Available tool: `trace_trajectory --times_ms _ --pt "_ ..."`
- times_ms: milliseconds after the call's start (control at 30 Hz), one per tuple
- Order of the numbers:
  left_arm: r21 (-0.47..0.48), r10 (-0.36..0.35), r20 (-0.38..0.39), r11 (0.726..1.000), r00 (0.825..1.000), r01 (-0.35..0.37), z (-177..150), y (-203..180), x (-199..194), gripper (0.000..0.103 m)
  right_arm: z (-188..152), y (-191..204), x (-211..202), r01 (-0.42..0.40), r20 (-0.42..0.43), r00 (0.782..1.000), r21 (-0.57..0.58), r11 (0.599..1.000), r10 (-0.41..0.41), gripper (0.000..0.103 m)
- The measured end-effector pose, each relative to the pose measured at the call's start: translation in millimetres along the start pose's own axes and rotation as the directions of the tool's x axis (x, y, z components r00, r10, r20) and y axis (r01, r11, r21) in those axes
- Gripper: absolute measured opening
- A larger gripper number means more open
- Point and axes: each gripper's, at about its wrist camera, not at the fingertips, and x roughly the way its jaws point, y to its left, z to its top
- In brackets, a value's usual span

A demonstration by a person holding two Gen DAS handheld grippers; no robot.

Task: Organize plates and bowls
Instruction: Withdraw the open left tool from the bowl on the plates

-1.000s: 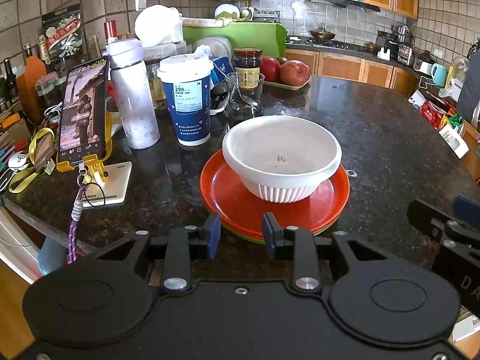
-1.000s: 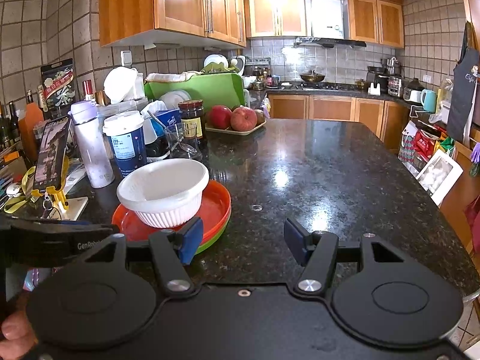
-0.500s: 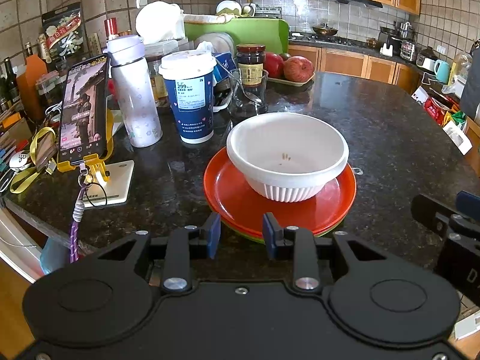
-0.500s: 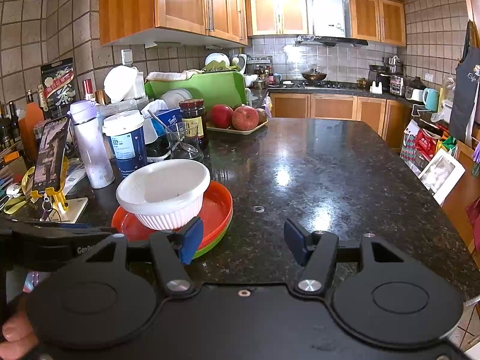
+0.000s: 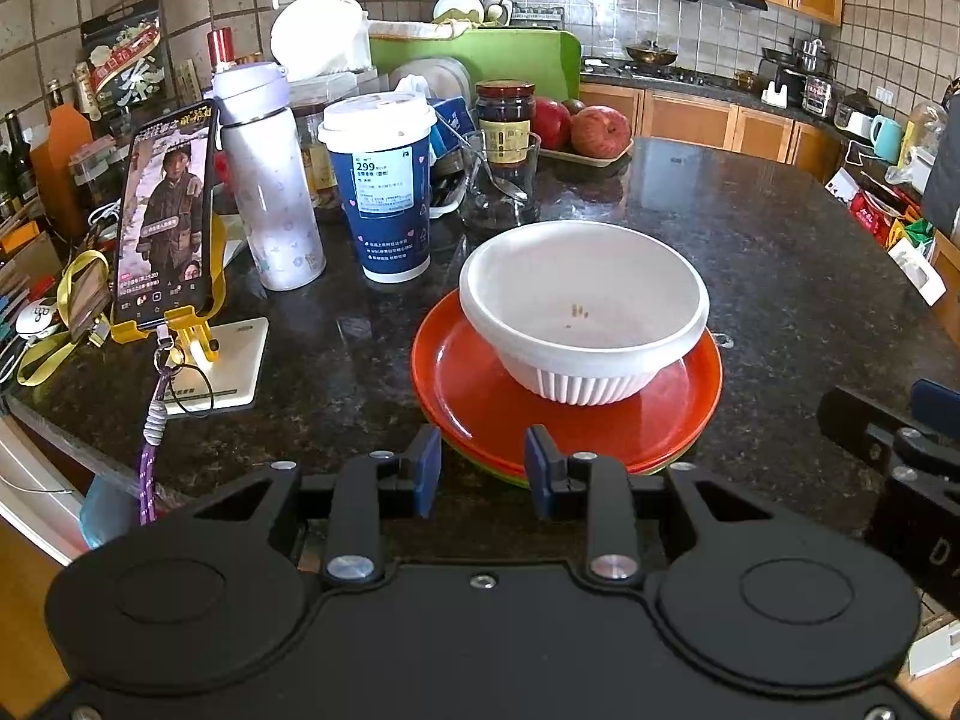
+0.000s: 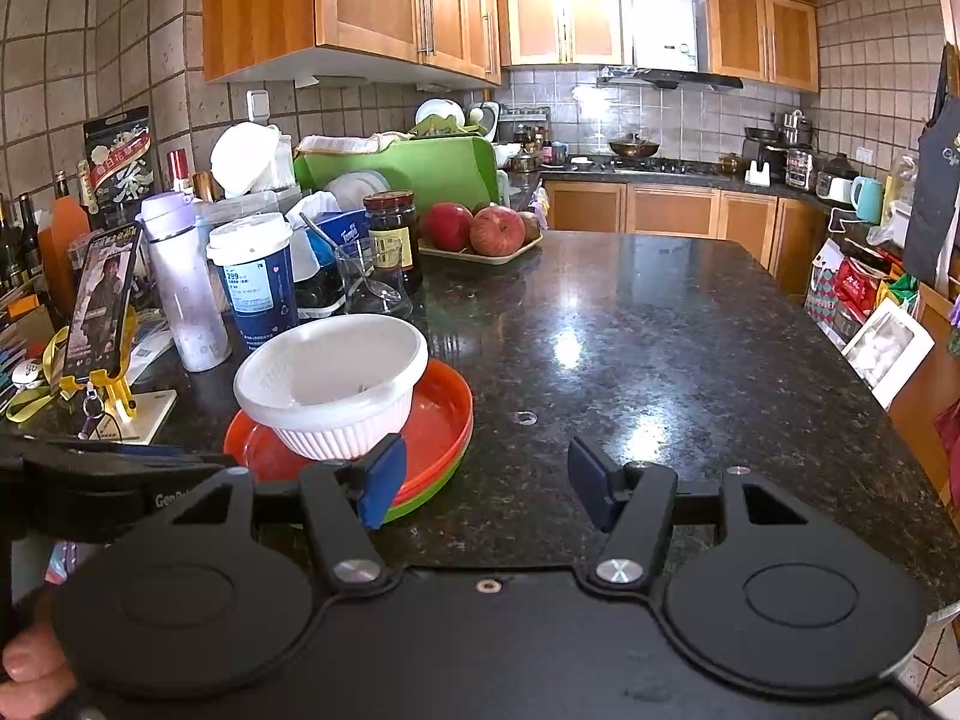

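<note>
So the white bowl (image 5: 583,312) sits on an orange plate (image 5: 474,384), which is stacked on a green plate (image 6: 429,495), center of the left wrist frame on the dark granite surface (image 6: 660,348). Left claw (image 5: 482,471) is parted a bit, gripping nothing, right at the plate's near rim. Right claw (image 6: 486,489) is spread wide, also gripping nothing, just right of the stack.

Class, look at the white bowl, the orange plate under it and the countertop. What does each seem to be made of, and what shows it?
Bowl: likely matte glazed ceramic; thick rim, ribbed base.
Plate: probably plastic or melamine; glossy, thin, evenly coloured.
Countertop: polished granite or similar stone; dark speckles, mirror-like reflections.
</note>
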Motion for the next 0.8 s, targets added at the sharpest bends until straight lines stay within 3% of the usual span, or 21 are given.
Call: trace_trajectory --times_ms 800 --pt "0.0 -0.001 -0.004 1.0 1.0 0.001 4.1 4.2 4.9 0.041 4.2 0.5 9.8 -0.009 -0.015 1.0 0.002 1.0 0.009 0.062"
